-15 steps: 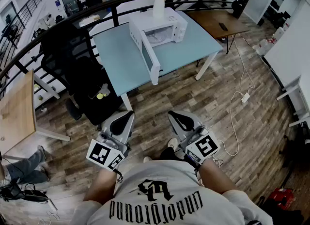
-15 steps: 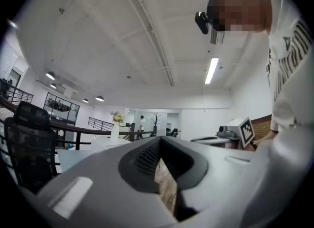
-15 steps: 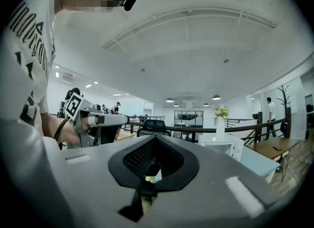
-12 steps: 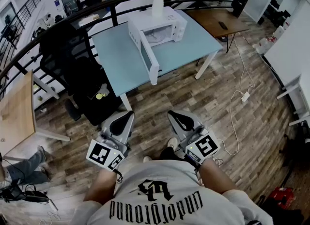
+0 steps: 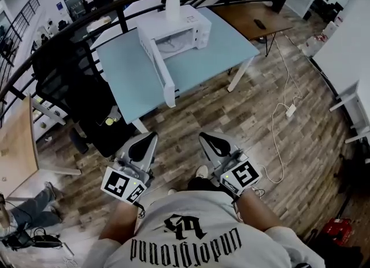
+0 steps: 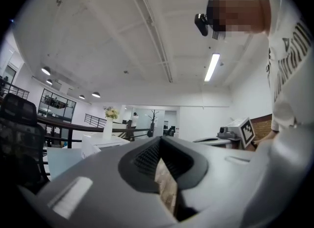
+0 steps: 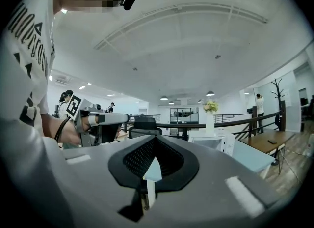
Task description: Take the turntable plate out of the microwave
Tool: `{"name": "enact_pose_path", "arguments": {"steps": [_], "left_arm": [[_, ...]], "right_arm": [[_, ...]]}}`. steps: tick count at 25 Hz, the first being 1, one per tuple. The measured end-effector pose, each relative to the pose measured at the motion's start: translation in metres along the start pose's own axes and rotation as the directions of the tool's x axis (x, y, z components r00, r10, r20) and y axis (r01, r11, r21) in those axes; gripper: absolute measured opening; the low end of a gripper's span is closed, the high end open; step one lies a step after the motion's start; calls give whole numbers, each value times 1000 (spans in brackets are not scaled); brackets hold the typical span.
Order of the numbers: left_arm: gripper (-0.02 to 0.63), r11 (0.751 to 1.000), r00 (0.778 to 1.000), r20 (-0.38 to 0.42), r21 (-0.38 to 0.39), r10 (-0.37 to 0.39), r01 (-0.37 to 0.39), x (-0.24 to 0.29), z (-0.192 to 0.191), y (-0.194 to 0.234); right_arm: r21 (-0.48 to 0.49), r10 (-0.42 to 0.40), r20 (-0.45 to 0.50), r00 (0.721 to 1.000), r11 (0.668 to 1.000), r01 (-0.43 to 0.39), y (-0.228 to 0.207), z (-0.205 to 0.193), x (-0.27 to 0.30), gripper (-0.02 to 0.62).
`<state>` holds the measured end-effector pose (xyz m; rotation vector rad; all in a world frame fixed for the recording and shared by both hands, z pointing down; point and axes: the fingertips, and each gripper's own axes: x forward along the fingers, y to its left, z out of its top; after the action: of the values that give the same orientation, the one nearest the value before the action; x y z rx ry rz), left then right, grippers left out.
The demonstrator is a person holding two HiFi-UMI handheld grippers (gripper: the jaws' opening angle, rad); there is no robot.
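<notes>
A person holds the left gripper (image 5: 151, 137) and right gripper (image 5: 204, 138) level, jaws pressed together and empty, well apart from the blue table (image 5: 127, 71). There the turntable plate (image 5: 168, 45) lies inside the open-doored white microwave (image 5: 191, 21).

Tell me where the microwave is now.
In the head view, the microwave sits upper centre on the light blue table, door open, a flower vase at its far side.
</notes>
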<state>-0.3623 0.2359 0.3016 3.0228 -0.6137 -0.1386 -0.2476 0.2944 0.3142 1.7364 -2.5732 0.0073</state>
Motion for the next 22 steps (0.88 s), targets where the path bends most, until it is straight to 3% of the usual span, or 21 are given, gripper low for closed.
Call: {"name": "enact_pose_path", "arguments": {"steps": [6,10,13,22], "left_arm": [[49,1000,1000,4,-24,-7,7,74,-8,-3],[49,1000,1000,-18,7,11,-11,117,-13,-9],[49,999,1000,-19,50,19,-18,147,-14,-18],[49,1000,1000,-9,27,-11,11,213,-19,-11]], "right_arm": [[9,-19,8,1000,1000,19,-76,-5,-10,3],[20,-15,-4,1000,1000,15,-123,-5,-19,3],[6,4,-14,1000,1000,-4,-149,-5,-20,3],[19,-25,-22,999,999,26,-205,-11,-15,3]]}}
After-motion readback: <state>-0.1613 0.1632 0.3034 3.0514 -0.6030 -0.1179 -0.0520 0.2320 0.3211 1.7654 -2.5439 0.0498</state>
